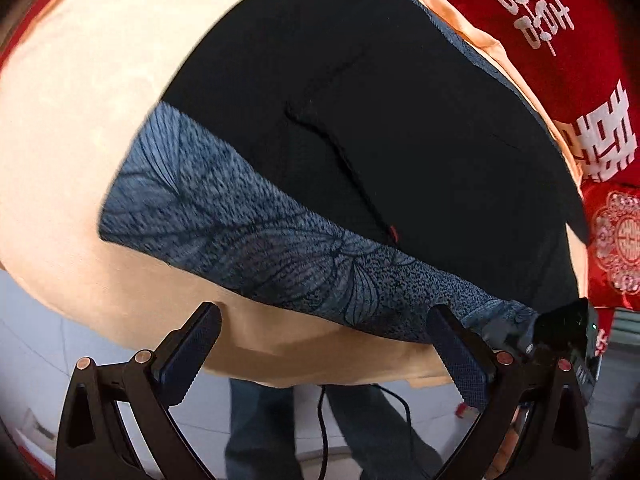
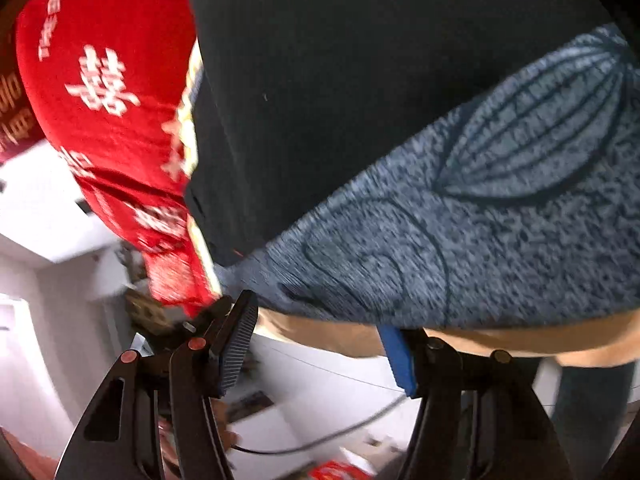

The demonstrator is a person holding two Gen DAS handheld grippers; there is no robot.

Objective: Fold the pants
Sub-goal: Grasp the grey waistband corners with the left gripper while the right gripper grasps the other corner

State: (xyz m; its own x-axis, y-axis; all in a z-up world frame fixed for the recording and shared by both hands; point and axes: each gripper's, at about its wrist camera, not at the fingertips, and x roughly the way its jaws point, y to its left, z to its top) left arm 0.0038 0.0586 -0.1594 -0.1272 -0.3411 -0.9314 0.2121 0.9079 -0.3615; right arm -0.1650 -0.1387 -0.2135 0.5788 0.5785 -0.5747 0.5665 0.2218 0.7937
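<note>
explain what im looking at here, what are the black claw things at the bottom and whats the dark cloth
The black claws are two-finger grippers, one held in each of a person's hands; a camera on each looks along its fingers. One picture is from the left gripper, the other from the right gripper. Both stand open at the near edge of the cloth and grip nothing. On the peach-coloured surface lie dark pants, to be folded. A blue-grey patterned band runs along their near edge. Red fabric with white characters lies beside them. The person's legs show below the surface's edge.

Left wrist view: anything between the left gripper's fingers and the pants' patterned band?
Only bare peach sheet lies between the left gripper and the pants band, in the left wrist view.
</note>
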